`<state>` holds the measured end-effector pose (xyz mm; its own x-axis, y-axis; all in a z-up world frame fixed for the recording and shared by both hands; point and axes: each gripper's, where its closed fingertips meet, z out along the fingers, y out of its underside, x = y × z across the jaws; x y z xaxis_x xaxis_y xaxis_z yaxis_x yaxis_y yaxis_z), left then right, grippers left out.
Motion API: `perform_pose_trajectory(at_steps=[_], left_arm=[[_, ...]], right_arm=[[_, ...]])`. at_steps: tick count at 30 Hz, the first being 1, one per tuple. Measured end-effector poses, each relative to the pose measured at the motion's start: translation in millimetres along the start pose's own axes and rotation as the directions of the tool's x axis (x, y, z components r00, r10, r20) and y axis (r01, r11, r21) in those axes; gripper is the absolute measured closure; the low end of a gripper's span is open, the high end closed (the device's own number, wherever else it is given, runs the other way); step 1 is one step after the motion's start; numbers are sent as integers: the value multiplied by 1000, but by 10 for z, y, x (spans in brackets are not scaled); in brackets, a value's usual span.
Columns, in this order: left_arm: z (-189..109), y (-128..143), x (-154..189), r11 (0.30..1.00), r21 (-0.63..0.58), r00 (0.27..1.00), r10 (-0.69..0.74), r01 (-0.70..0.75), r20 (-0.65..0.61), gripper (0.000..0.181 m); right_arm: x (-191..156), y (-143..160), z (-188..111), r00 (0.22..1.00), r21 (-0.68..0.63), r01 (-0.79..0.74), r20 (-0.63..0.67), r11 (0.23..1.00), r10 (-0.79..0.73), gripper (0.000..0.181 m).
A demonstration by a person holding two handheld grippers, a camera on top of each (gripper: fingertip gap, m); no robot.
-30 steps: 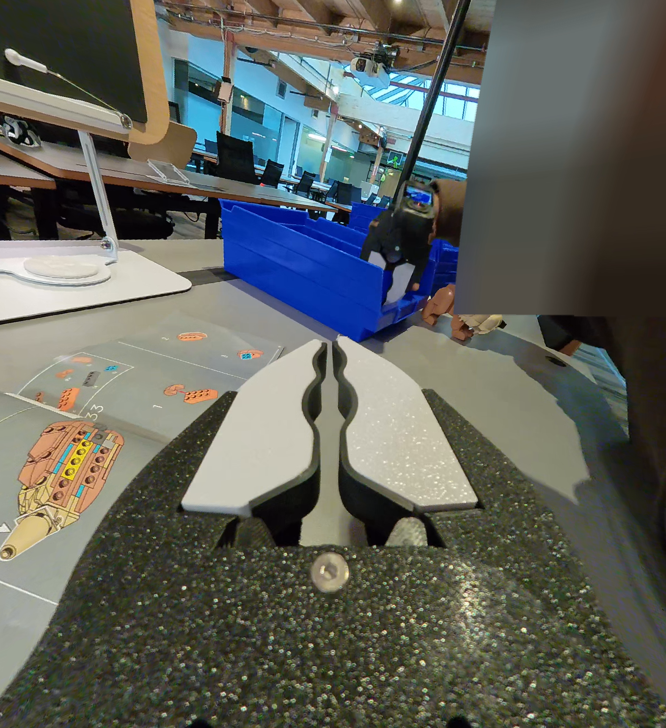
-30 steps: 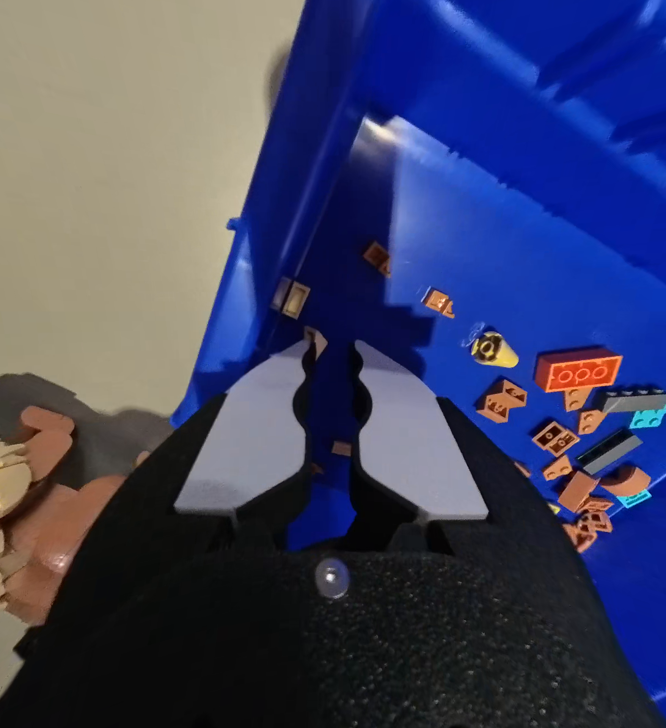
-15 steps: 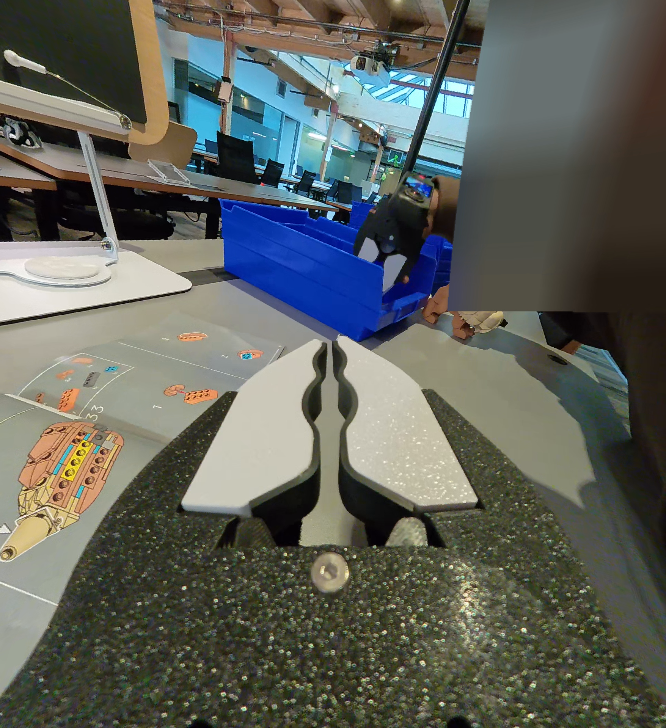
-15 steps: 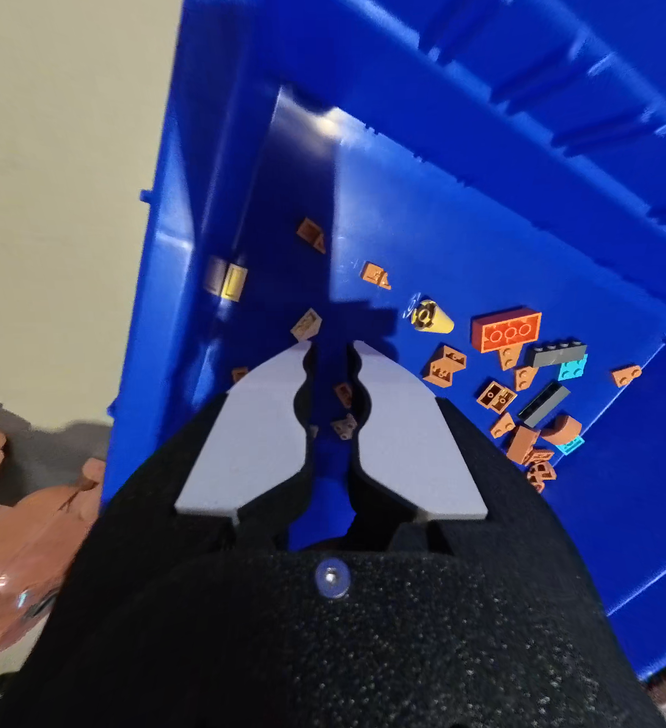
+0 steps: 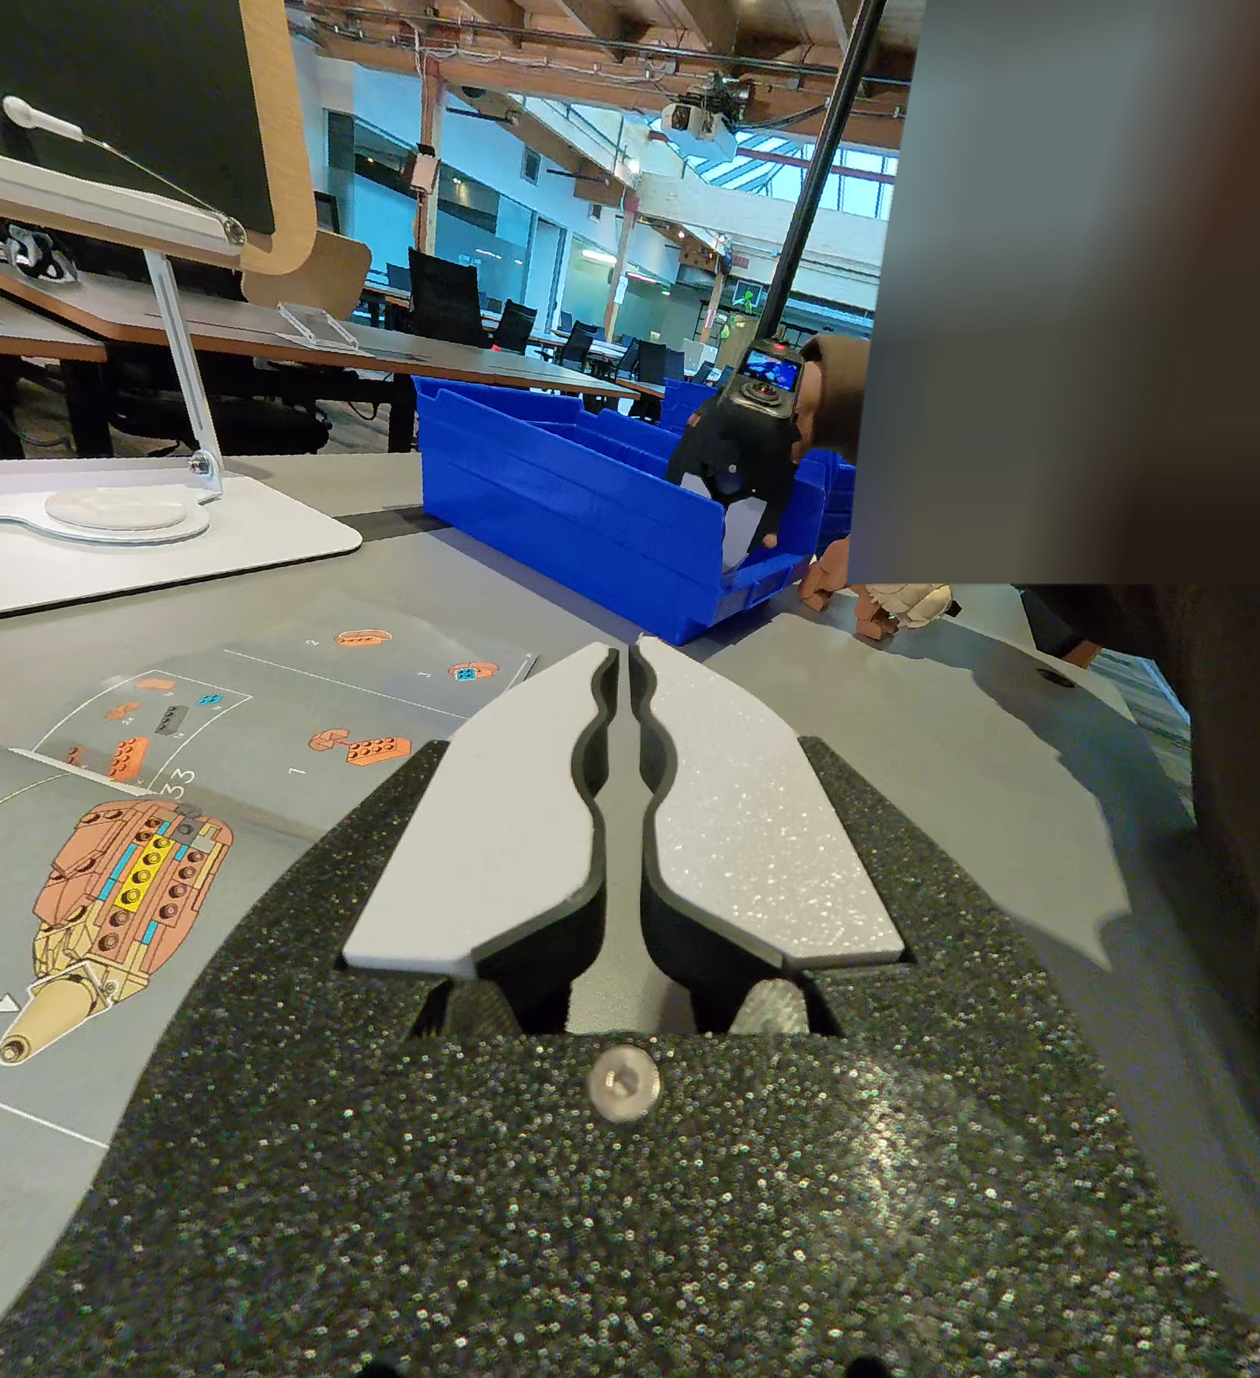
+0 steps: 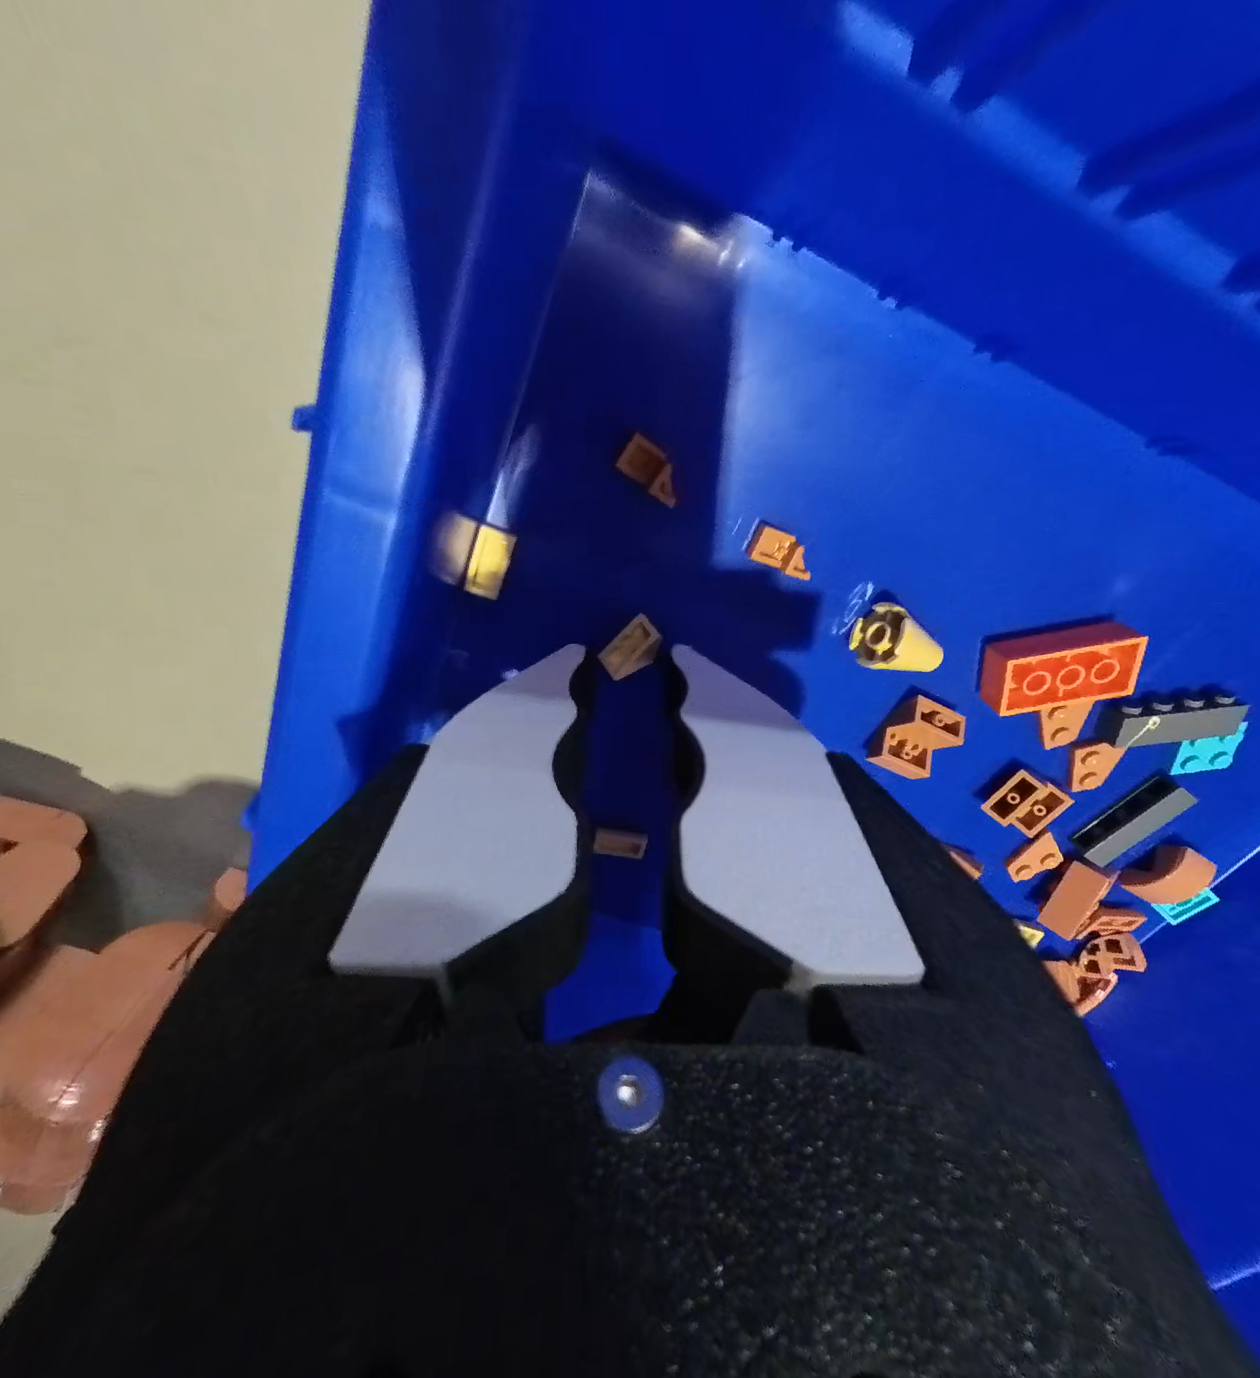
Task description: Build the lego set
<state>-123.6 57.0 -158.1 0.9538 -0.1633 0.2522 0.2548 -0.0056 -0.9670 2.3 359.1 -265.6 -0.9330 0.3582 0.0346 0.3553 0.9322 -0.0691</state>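
My right gripper point(image 6: 627, 652) reaches down into the blue bin point(image 6: 910, 373), its jaws a narrow gap apart. A small tan piece point(image 6: 628, 647) lies on the bin floor right at the gap between the fingertips; I cannot tell if they touch it. Several loose bricks lie to the right: a yellow cone point(image 6: 895, 645), an orange-red brick point(image 6: 1059, 671), a dark grey brick point(image 6: 1171, 719). The brown and tan partly built model point(image 6: 30, 1007) sits on the table left of the bin. My left gripper point(image 5: 623, 652) is shut and empty, low over the table.
The instruction sheet point(image 5: 239, 746) lies on the grey table left of my left gripper. A white stand base point(image 5: 165, 537) is at the far left. The blue bin point(image 5: 575, 514) stands ahead, with the right gripper point(image 5: 739, 537) in it and the model point(image 5: 888, 604) beside it. There is about 35 centimeters between the tips of the two grippers. The yellow cone point(image 6: 895, 645) is closer to my right gripper, around 5 centimeters from its tips; the left tips are 35 centimeters off. The left gripper is farther from the orange-red brick point(image 6: 1059, 671), some 35 centimeters, than the right, some 9 centimeters.
My right gripper has dipped lower into the bin, and the small tan piece now sits at the gap between its tips. The left gripper has not moved.
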Motion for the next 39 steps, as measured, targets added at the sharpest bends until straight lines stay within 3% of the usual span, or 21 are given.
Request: perform_pose_trajectory(at_steps=[13, 20, 27, 33, 39], left_arm=[[1, -2, 2, 1000, 0, 1000, 4, -4, 0, 179], [1, -4, 2, 1000, 1, 1000, 7, -7, 1, 179], [-4, 20, 44, 998, -19, 999, 52, -52, 5, 179], [-45, -44, 94, 997, -14, 997, 76, -76, 20, 179], [-90, -173, 212, 994, 16, 993, 112, -113, 28, 179]], right_arm=[[4, -1, -9, 1000, 1, 4, -14, 1000, -4, 167], [15, -173, -346, 995, 92, -15, -93, 996, 24, 167], [-380, -961, -835, 969, 251, 4, -240, 968, 59, 167], [-872, -1724, -538, 967, 349, -117, -174, 930, 187, 167], [-945, -2171, -211, 941, 435, -231, -126, 870, 313, 167]])
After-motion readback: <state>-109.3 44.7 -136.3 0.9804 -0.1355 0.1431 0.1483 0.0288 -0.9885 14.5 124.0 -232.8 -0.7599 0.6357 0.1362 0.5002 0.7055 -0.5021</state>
